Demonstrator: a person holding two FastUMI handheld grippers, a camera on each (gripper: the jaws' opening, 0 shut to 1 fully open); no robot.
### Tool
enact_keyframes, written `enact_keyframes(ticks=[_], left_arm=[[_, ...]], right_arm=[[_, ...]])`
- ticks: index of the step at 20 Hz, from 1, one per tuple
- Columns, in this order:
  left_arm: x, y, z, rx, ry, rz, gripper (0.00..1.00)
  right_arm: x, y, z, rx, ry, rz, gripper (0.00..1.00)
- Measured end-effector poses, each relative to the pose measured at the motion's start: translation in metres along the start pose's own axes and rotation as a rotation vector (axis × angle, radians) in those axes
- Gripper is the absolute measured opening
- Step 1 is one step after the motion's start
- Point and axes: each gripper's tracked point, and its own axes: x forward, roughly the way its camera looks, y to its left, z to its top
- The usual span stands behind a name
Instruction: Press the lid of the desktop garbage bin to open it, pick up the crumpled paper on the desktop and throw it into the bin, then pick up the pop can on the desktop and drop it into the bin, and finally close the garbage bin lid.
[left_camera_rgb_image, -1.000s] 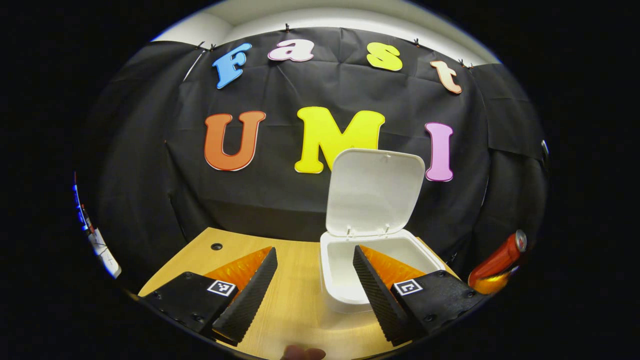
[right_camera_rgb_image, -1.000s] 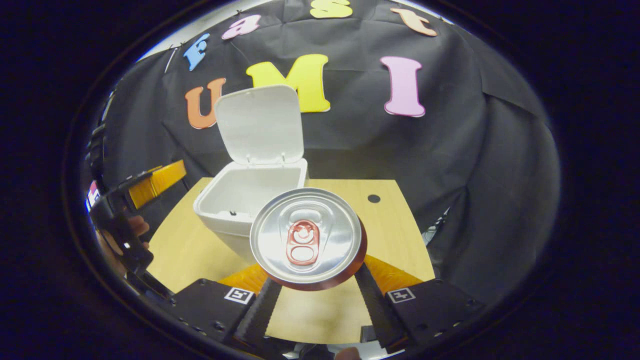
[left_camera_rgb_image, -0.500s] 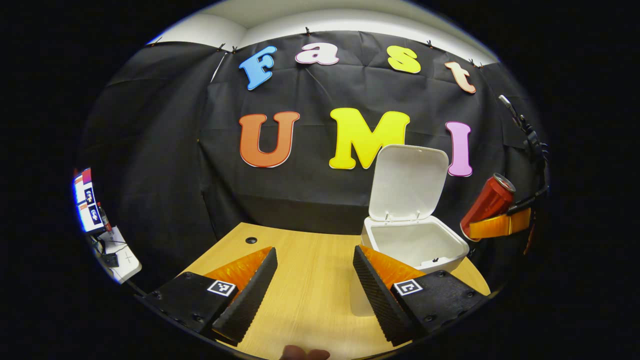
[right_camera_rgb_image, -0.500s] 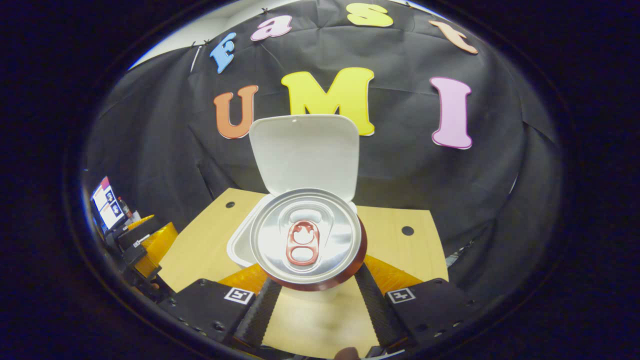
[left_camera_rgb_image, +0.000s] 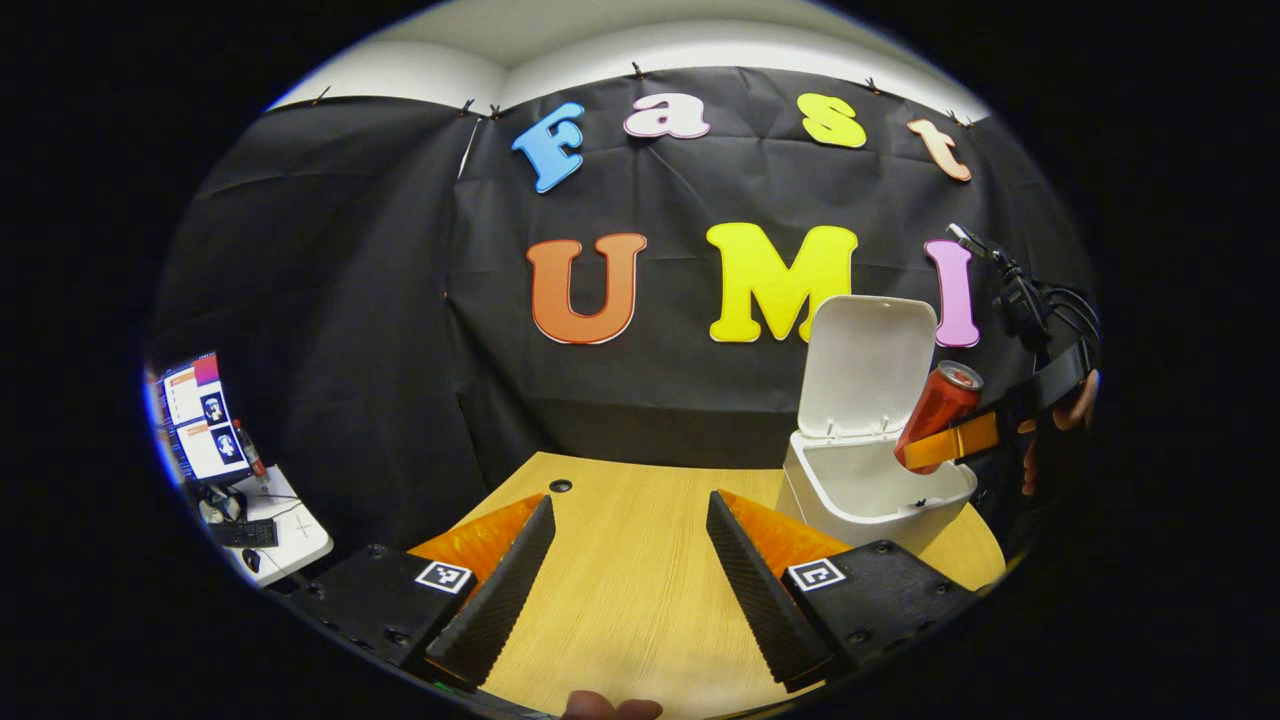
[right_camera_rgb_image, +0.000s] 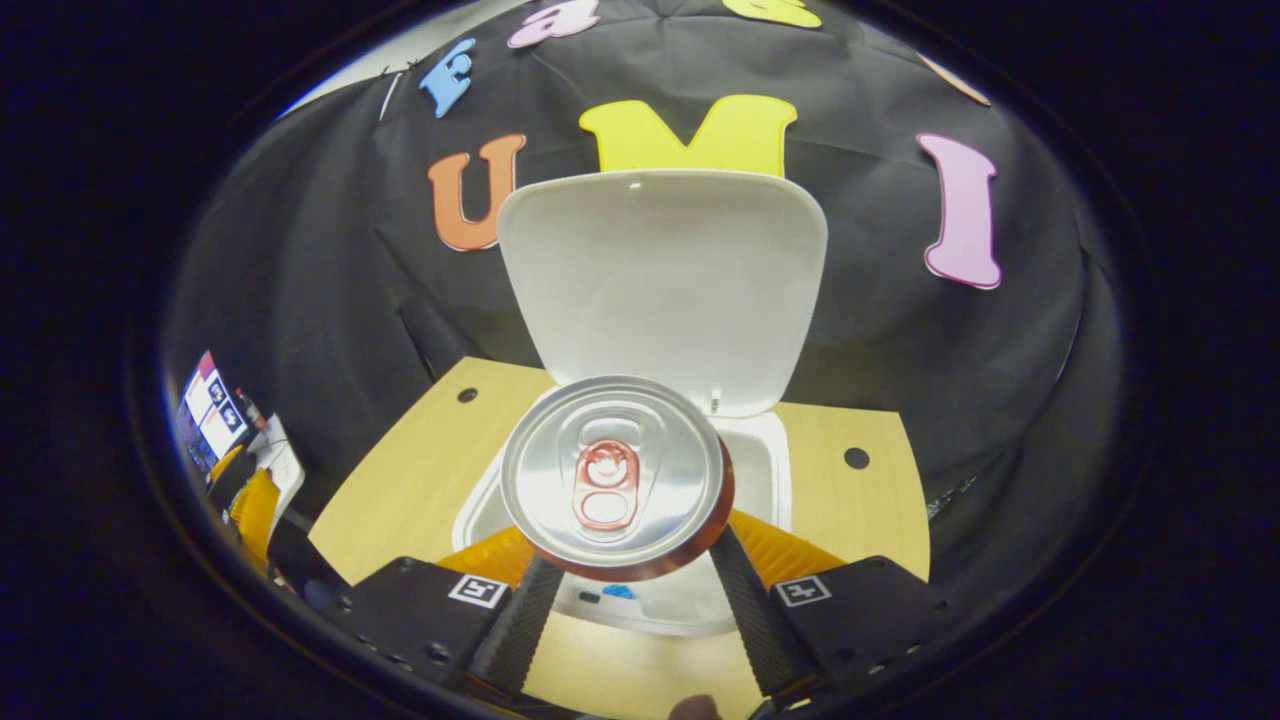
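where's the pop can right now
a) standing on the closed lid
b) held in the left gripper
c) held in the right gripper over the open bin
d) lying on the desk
c: the right gripper has both fingers pressed on the pop can, which hangs over the white bin with its lid raised.

The light wood-grain table (left_camera_rgb_image: 640, 590) stands against the black cloth wall, with small round dark holes near its far corners (right_camera_rgb_image: 856, 458). On it, toward the far right in the left gripper view, rests a white plastic garbage bin (left_camera_rgb_image: 850, 500) with rounded corners, its hinged lid (left_camera_rgb_image: 868, 365) raised upright. The wooden surface around the bin's base lies bare.
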Motion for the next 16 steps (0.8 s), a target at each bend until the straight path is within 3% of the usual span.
enact_keyframes(ticks=[8, 12, 16], left_arm=[[-0.004, 0.017, -0.003, -0.008, 0.019, 0.029, 0.99], [-0.004, 0.02, -0.007, -0.006, 0.031, 0.029, 0.99], [0.001, 0.009, -0.01, -0.016, 0.04, -0.002, 0.98]], right_arm=[[0.015, -0.002, 0.004, 0.009, 0.003, -0.024, 0.83], [0.008, -0.009, 0.013, 0.028, -0.04, -0.036, 0.91], [-0.01, -0.025, 0.026, 0.045, -0.116, -0.076, 0.9]])
